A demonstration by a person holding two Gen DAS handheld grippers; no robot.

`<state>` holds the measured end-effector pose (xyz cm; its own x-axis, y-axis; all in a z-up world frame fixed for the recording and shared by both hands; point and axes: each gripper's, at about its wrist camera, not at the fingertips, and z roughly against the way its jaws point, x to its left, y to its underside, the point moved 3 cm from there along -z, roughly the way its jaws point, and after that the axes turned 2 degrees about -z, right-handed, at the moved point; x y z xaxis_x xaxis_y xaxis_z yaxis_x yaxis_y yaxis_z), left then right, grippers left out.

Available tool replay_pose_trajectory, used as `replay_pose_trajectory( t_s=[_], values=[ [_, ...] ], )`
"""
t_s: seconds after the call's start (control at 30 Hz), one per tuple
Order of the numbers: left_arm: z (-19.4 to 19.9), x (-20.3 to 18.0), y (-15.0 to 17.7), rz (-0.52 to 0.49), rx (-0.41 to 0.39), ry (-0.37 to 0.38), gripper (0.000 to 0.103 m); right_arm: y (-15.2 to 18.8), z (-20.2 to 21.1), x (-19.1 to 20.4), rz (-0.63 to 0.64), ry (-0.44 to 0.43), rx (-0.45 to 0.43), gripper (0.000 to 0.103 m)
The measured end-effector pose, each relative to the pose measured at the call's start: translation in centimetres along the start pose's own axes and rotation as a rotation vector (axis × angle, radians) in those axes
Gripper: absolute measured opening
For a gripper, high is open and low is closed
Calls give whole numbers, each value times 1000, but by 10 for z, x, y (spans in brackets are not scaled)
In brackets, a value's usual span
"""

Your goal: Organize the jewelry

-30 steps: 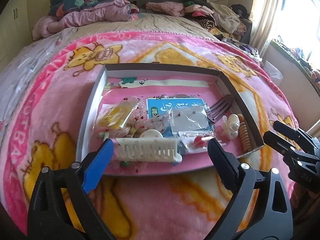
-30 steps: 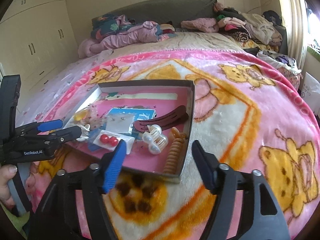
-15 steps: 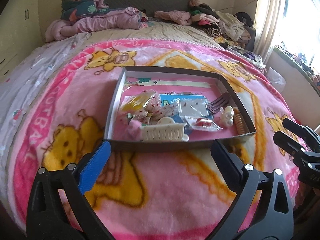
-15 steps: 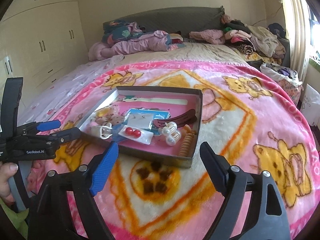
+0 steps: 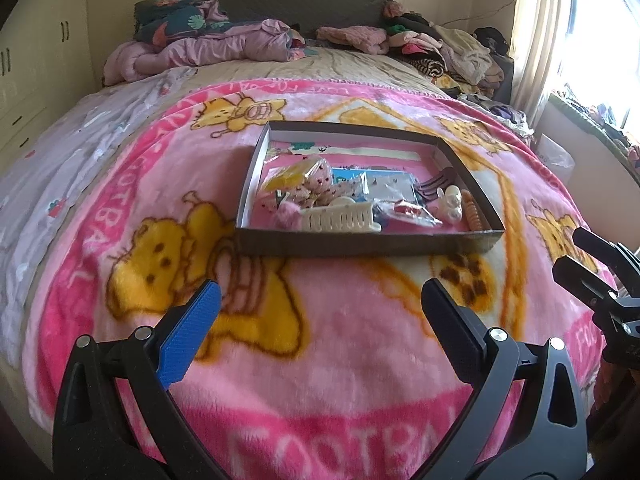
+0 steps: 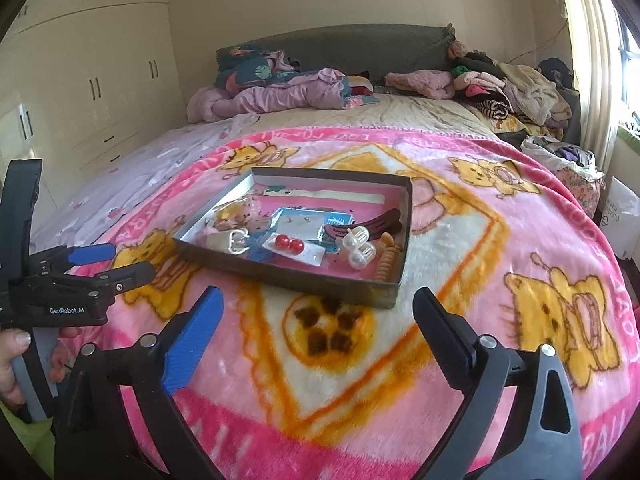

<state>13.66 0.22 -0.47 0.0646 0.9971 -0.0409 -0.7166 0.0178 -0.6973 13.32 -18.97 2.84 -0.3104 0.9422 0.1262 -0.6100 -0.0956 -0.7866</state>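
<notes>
Nearest the lens, the left gripper hovers over the fluffy pink cartoon-bear blanket with its fingers spread wide and nothing between them — one finger carries a ribbed blue pad, the other is plain black. The right gripper hangs the same way above the blanket; its jaws have just been opening and now stand far apart, empty. In the right wrist view the left gripper shows at the left edge, a person's hand wrapped round its grey handle.

Just beyond both grippers, apart from them, lies the shallow grey cardboard box lid with a pink lining, resting flat on the blanket. The jewelry sits inside it: a white plastic comb-shaped clip against the near wall, a clear packet with two red bead earrings, a blue-backed card of small stud earrings, a dark brown hair clip, two white pearly claw clips and an orange spiral hair tie along the right wall. A yellow piece in a clear speckled bag lies toward the left.

Farther back, crumpled pink and lilac bedding and a pile of mixed clothes lie against the dark grey headboard. Cream wardrobe doors stand at the left.
</notes>
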Motion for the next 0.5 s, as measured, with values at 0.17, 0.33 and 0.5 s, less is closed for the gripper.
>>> replay_pose_trajectory(
  t_s=[0.17, 0.33, 0.5],
  values=[
    [9, -2, 11, -4, -9, -6, 92, 9, 7, 6, -2, -7, -12, 96],
    [13, -2, 20, -6, -10, -16, 92, 19, 6, 10, -2, -13, 2, 96],
    [13, -2, 30, -6, -7, -30, 92, 30, 5, 12, 0, -12, 14, 96]
  ],
)
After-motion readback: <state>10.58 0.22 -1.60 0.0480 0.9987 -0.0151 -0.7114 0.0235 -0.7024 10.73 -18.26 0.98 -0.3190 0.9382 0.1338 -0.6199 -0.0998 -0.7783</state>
